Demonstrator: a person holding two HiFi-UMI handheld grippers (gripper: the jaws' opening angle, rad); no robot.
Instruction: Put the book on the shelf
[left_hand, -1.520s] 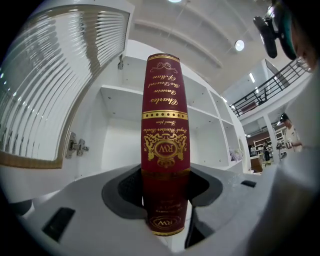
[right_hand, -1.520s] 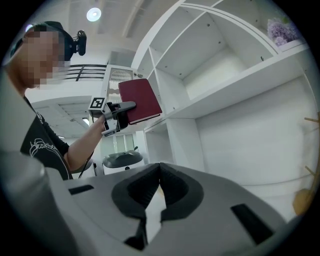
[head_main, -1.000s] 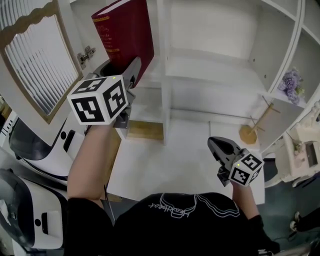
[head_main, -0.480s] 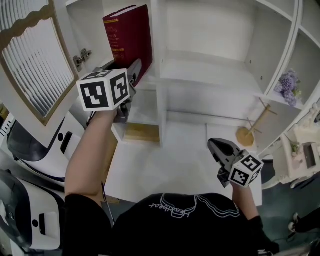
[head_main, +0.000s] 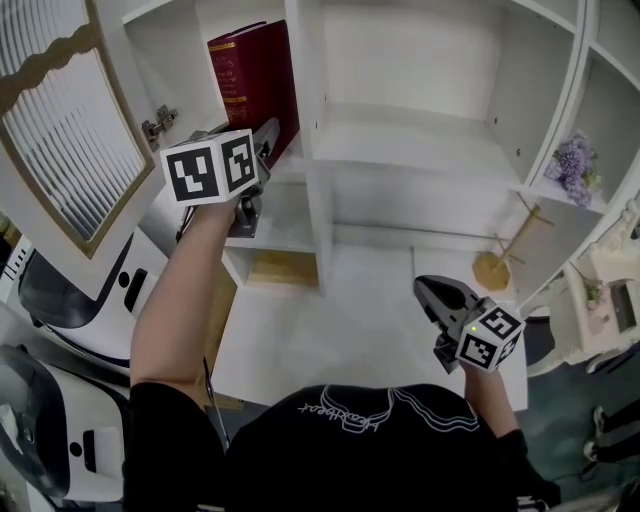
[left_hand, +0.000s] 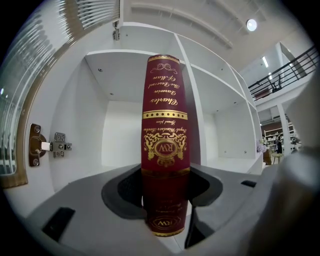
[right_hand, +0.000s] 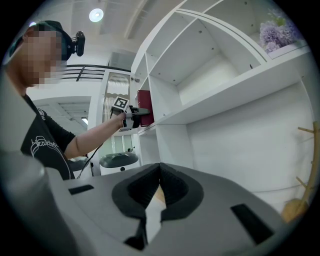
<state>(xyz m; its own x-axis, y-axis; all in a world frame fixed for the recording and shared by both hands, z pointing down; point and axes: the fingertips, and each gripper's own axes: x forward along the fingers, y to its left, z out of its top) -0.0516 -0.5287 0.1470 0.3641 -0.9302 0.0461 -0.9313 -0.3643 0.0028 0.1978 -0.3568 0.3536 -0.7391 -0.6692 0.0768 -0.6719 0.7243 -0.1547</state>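
Held upright by the left tongs (head_main: 264, 138), spread wide and clamped on its lower spine: a dark red, gilt-lettered book (head_main: 254, 80), inside the shelf's (head_main: 400, 150) left-hand compartment, close to the divider (head_main: 305, 90). Low over the white tabletop (head_main: 330, 320), right tongs (head_main: 432, 292) pinched together, empty. Likely risks: toppling leftward on release, nothing propping that side; dropping if not yet seated, contact unclear.

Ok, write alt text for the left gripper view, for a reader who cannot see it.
A dark red book with gold lettering stands upright, spine toward the camera, clamped in the left gripper in front of an open white shelf compartment. A metal hinge sits on its left wall.
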